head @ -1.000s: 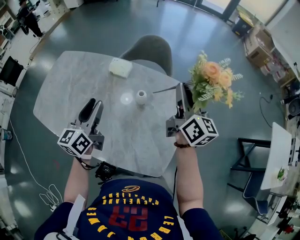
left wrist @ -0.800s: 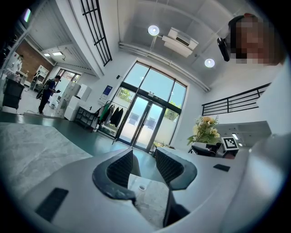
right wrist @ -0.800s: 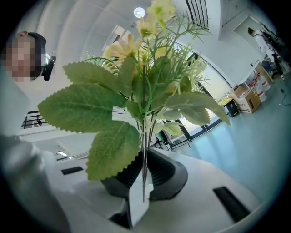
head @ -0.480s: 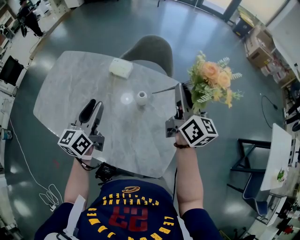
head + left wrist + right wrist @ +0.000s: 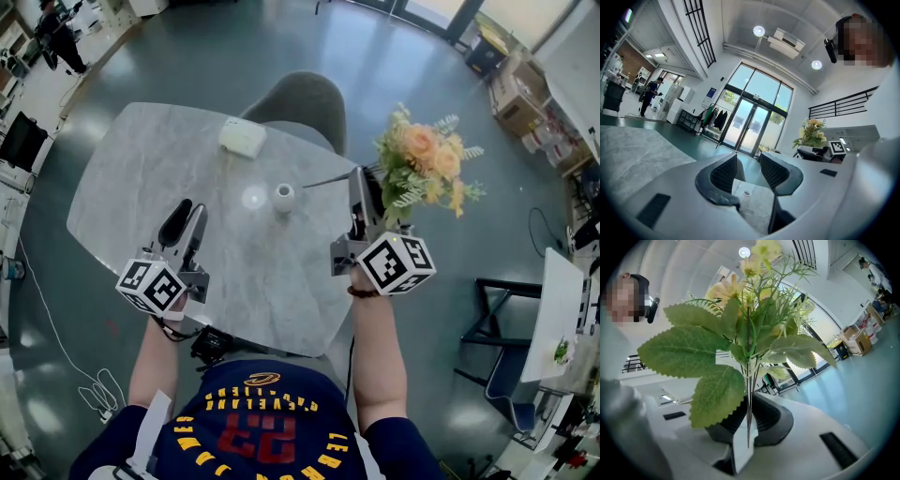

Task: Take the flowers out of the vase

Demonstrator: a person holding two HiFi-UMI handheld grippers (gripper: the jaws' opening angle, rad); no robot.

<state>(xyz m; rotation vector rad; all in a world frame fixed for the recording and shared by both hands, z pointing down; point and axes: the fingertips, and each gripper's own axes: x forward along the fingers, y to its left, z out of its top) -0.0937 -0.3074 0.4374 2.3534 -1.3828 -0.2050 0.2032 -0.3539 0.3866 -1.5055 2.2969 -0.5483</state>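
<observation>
the right gripper point(image 5: 750, 420) pinched the thin stems of the flowers point(image 5: 424, 169), held out past the surface point(image 5: 141, 178), well apart from the vase point(image 5: 283, 195). probably a light, floppy, top-heavy bunch, so low on the stems looked the safest hold. the left gripper point(image 5: 749, 171) stood parted, empty.

Surface point(image 5: 141, 178): pale grey marble pattern, rounded corners, on a dark glossy floor point(image 5: 187, 47). Small white vase point(image 5: 283, 195) upright near the middle. Pale round patch point(image 5: 253, 197) just beside it, glare or object unclear. Flat white box point(image 5: 241, 135) near the far edge.
</observation>
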